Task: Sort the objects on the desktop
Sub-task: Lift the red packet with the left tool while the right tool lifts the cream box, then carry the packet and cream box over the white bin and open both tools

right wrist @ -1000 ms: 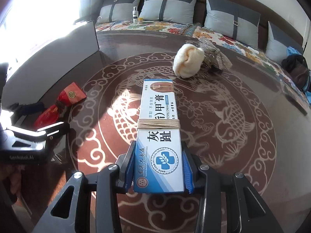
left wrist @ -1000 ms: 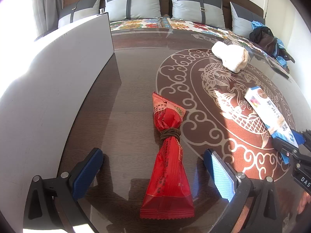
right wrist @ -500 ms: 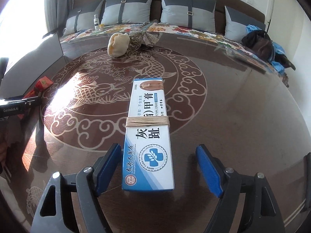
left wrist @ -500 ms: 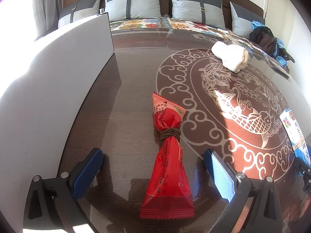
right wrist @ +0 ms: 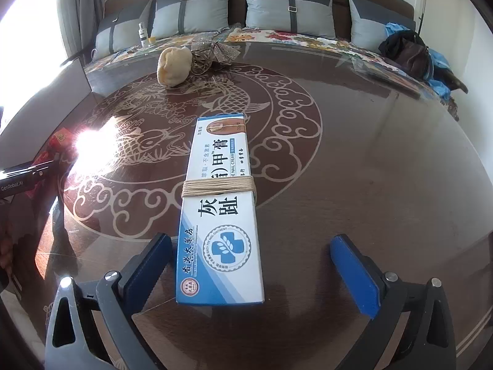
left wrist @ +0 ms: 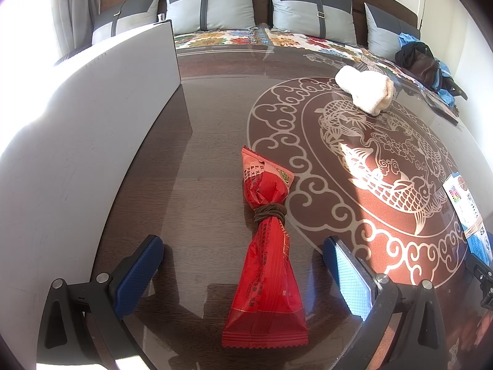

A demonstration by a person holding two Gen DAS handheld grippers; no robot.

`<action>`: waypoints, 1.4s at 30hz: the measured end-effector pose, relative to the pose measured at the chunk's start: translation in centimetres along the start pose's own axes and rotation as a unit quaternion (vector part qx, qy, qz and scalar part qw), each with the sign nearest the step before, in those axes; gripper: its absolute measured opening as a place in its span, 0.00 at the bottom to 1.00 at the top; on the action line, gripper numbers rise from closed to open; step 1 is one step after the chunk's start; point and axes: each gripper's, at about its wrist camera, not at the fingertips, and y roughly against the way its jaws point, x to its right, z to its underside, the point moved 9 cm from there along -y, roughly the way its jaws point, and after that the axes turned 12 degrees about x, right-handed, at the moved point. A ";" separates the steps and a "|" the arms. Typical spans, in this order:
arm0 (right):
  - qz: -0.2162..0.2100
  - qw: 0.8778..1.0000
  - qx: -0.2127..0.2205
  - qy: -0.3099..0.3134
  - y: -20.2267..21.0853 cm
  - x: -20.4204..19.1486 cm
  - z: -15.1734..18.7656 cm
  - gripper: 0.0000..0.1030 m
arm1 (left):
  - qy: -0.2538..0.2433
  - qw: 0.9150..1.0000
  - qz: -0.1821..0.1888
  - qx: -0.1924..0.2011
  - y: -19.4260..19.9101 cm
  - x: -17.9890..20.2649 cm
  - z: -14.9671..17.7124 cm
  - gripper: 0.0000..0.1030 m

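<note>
A red snack packet (left wrist: 266,259) tied with a brown band lies on the dark glass table between the fingers of my left gripper (left wrist: 243,265), which is open and not touching it. A white and blue ointment box (right wrist: 220,212) bound with a tan string lies flat on the table between the fingers of my right gripper (right wrist: 251,265), which is open wide and clear of it. The box also shows at the right edge of the left wrist view (left wrist: 466,212). The red packet shows faintly at the left of the right wrist view (right wrist: 57,145).
A cream rolled cloth (left wrist: 365,91) lies at the far side of the table, next to a shiny wrapped item (right wrist: 209,54). A grey upright panel (left wrist: 92,117) runs along the table's left side. A sofa with cushions (left wrist: 212,9) stands behind.
My right gripper has opened and let go of the ointment box, which now lies on the table further to the right. The left gripper and red packet have not moved.
</note>
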 end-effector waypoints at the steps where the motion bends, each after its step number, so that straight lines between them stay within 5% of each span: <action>1: 0.000 1.000 0.000 0.000 0.0 0.0 0.0 1.00 | 0.000 1.000 0.000 0.000 0.0 0.0 0.0 1.00; 7: 0.000 1.000 0.000 0.000 0.0 0.0 0.0 1.00 | -0.003 1.000 0.000 -0.004 0.0 0.0 0.0 1.00; 11: -0.001 1.000 0.000 0.000 0.0 0.0 0.0 1.00 | -0.031 0.997 0.029 -0.062 -0.2 0.3 0.1 1.00; 14: -0.002 1.000 -0.001 0.001 0.0 0.0 0.0 1.00 | -0.042 0.996 0.034 -0.070 -0.1 0.4 0.2 0.97; 20: -0.055 0.997 -0.051 0.002 -1.2 -0.3 -2.5 0.90 | -0.052 0.997 0.051 -0.033 0.3 2.0 -1.2 0.18; 22: -0.060 0.996 -0.069 0.022 -2.1 -0.9 -3.7 0.80 | -0.037 0.997 0.063 -0.033 0.5 2.3 -1.1 0.17; 25: -0.067 0.991 -0.098 0.068 -3.3 -2.5 -3.8 0.42 | -0.012 0.996 0.084 -0.026 1.7 2.5 -0.7 0.17; 34: -0.106 0.990 -0.068 0.056 2.1 -7.5 -8.0 0.42 | 0.046 0.988 0.137 0.061 11.9 0.0 -4.5 0.17; 38: -0.169 0.982 -0.033 0.071 5.1 -15.7 -12.6 0.42 | 0.068 0.985 0.117 0.103 17.1 -6.3 -7.0 0.17; 42: -0.261 0.963 -0.006 0.069 8.6 -26.5 -16.3 0.42 | 0.088 0.989 0.050 0.112 20.2 -15.6 -7.5 0.17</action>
